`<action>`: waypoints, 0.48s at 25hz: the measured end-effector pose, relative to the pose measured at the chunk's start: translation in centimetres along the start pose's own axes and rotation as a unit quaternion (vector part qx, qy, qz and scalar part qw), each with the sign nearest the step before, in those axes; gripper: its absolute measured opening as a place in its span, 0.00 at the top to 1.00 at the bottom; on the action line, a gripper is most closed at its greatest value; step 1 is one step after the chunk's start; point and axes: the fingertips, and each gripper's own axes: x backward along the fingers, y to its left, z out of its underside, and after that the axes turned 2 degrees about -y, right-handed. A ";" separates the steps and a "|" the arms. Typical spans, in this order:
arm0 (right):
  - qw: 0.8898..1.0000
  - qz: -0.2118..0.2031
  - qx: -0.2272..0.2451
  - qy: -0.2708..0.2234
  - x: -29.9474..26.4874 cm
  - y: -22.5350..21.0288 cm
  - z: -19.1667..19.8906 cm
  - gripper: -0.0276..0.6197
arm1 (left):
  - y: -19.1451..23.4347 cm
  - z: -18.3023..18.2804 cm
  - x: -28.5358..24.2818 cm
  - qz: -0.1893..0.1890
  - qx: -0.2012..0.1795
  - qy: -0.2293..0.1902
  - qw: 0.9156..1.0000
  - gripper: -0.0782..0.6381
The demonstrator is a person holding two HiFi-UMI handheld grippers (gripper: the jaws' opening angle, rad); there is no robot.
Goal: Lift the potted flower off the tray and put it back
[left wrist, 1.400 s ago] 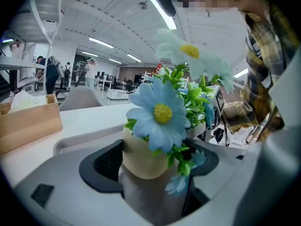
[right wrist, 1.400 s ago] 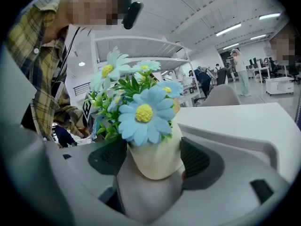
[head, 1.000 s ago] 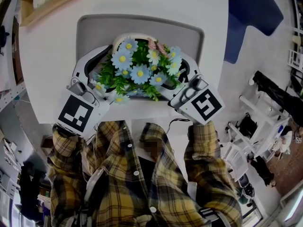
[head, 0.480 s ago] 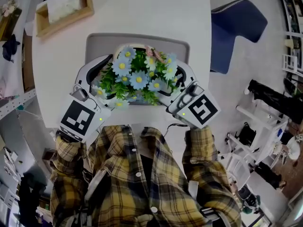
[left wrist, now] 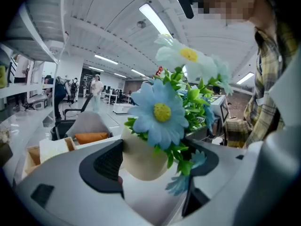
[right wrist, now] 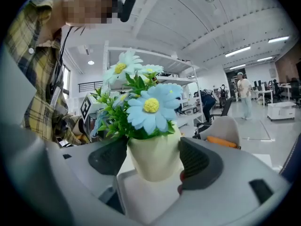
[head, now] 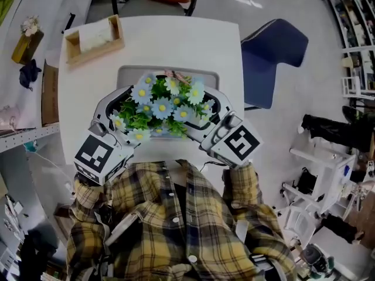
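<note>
Potted flower (head: 161, 104) hangs clear above the tray (head: 129, 76), toward the tray's near edge, its rounded cream base free of any surface in both gripper views. The right gripper (right wrist: 155, 161) is clamped on the pot, a ribbed pad pressing each side of the wall. The left gripper (left wrist: 155, 163) grips it from the opposite side: one pad bears on the pot, while leaves and a drooping blue bloom screen the other pad's contact.

Risks, as I judge them:
- Foliage trapped under that screened pad would make a soft, slippery hold, and the pot could twist out on the way down
- Two separate hands carry one small pot, so any uneven lowering would tilt it and could drop it onto the tray
- The wall looks smooth and curved, so easing the squeeze before the base meets the tray invites a slide
- From the head view the blooms cover the tray's near half, so the landing is blind and the base could catch the tray's rim and tip
</note>
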 end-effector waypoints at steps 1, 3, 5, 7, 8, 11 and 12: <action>1.000 0.000 0.000 -0.003 0.0 0.1 -0.3 0.42 | 0.0 -0.3 0.2 -0.003 -0.001 -0.002 1.000 0.38; 1.000 0.000 0.005 -0.012 0.1 0.1 -1.1 0.42 | -0.1 -1.0 0.5 -0.008 -0.001 -0.008 1.000 0.38; 1.000 0.001 0.011 -0.022 0.2 0.1 -1.7 0.42 | -0.2 -1.4 0.7 -0.010 -0.002 -0.016 1.000 0.38; 0.999 0.002 0.012 -0.033 0.2 0.1 -1.8 0.42 | -0.1 -1.5 0.7 -0.010 0.000 -0.027 1.000 0.38; 0.999 0.004 0.015 -0.037 0.2 0.0 -1.7 0.42 | -0.1 -1.4 0.6 -0.009 0.000 -0.033 0.999 0.38; 0.999 0.010 0.022 -0.035 0.2 -0.1 -1.0 0.42 | -0.1 -0.7 0.2 -0.003 -0.001 -0.045 0.999 0.38; 0.999 0.012 0.023 -0.037 0.2 0.0 -1.0 0.42 | 0.0 -0.6 0.1 -0.001 0.002 -0.050 0.999 0.38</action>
